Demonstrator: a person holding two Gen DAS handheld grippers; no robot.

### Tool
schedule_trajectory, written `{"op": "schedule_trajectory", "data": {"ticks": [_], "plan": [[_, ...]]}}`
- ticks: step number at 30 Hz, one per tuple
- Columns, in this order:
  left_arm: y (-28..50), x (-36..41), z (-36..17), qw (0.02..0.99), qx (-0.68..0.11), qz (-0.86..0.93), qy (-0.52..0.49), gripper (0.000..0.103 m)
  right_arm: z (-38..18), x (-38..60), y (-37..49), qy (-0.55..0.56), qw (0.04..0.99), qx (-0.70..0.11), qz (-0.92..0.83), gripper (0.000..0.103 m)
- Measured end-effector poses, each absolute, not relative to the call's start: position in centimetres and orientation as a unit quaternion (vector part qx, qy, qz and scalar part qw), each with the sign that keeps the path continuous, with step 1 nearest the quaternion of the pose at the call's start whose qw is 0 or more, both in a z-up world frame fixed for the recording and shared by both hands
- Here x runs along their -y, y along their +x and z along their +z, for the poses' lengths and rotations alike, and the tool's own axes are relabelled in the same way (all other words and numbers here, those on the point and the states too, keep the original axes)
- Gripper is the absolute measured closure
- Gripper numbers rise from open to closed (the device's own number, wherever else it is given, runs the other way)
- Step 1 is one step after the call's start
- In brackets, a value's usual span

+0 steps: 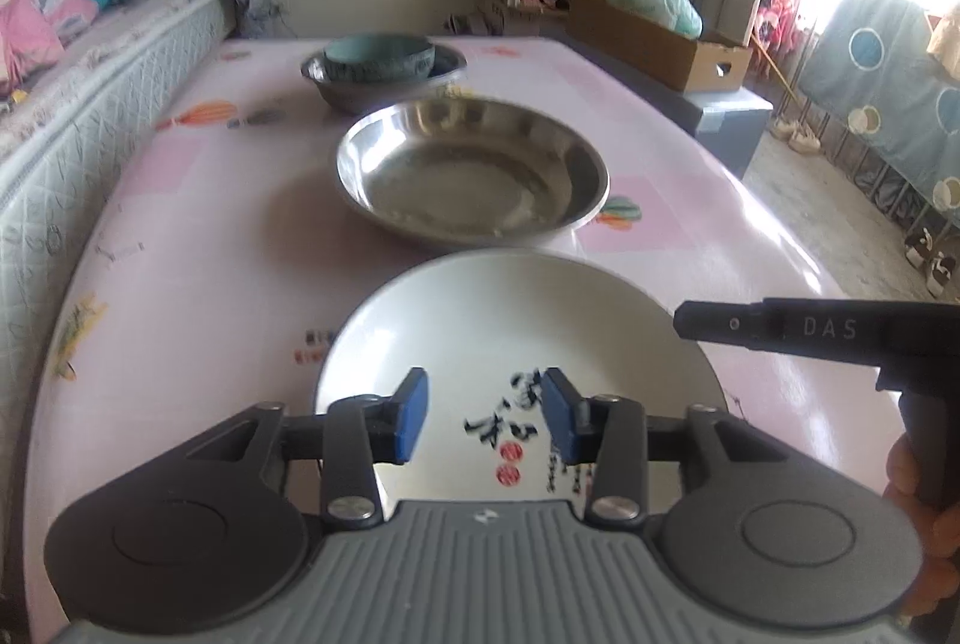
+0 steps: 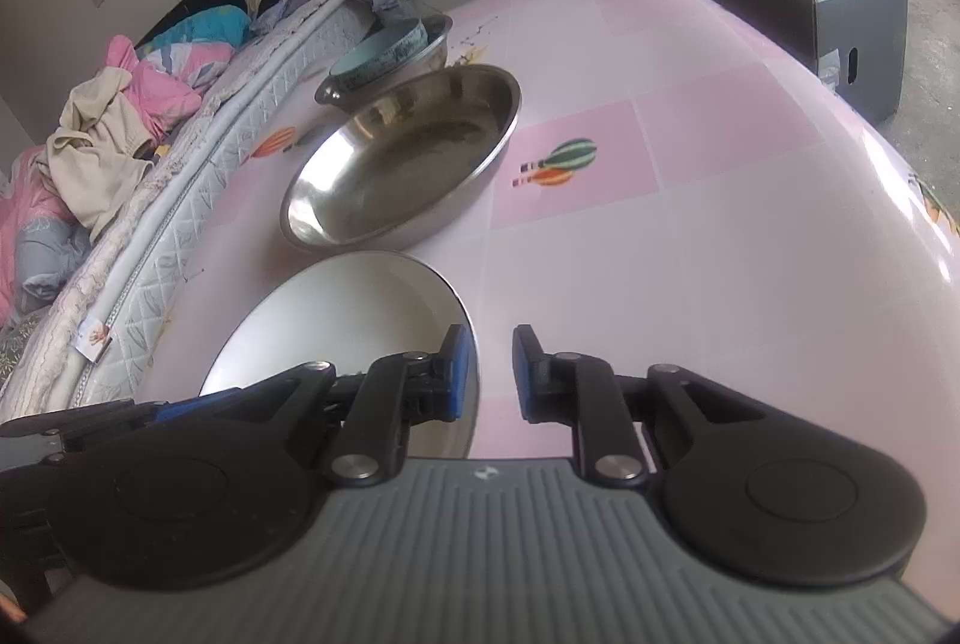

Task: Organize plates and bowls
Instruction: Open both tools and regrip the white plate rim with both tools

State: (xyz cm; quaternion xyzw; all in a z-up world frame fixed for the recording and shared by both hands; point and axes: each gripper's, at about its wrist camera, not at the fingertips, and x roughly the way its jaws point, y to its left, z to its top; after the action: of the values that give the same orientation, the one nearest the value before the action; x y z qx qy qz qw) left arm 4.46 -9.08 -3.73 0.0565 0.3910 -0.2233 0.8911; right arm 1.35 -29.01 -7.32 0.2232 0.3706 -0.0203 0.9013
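A white plate with black and red calligraphy lies on the pink table, nearest to me; it also shows in the right wrist view. Beyond it stands a wide steel dish, also seen in the right wrist view. At the far end a teal bowl sits inside a steel bowl. My left gripper is open above the plate's near part, holding nothing. My right gripper is open at the plate's right rim, its left pad over the rim, its right pad over the table.
A mattress with heaped clothes runs along the table's left side. A cardboard box on a grey cabinet stands beyond the table's far right corner. The floor lies to the right.
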Motion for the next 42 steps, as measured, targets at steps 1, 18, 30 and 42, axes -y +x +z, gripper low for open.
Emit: {"op": "schedule_trajectory", "data": {"ticks": [1, 18, 30, 42], "plan": [[4.5, 9.0, -3.5, 0.893, -0.386, -0.223, 0.058, 0.047, -7.2, 29.0, 1.3, 0.228, 0.902, -0.365, -0.016, 0.086], [4.8, 4.4, -3.0, 0.910, -0.367, -0.189, 0.046, 0.001, -5.4, 30.2, -0.3, 0.237, 0.903, -0.356, -0.032, 0.037], [5.1, 2.0, -4.0, 0.889, -0.405, -0.213, -0.006, 0.000, -1.6, 29.6, -1.9, 0.067, 0.936, -0.331, -0.098, 0.001], [4.5, 1.1, -4.4, 0.893, -0.380, -0.236, -0.047, 0.000, 0.8, 29.9, -2.8, -0.005, 0.952, -0.290, -0.101, 0.001]]}}
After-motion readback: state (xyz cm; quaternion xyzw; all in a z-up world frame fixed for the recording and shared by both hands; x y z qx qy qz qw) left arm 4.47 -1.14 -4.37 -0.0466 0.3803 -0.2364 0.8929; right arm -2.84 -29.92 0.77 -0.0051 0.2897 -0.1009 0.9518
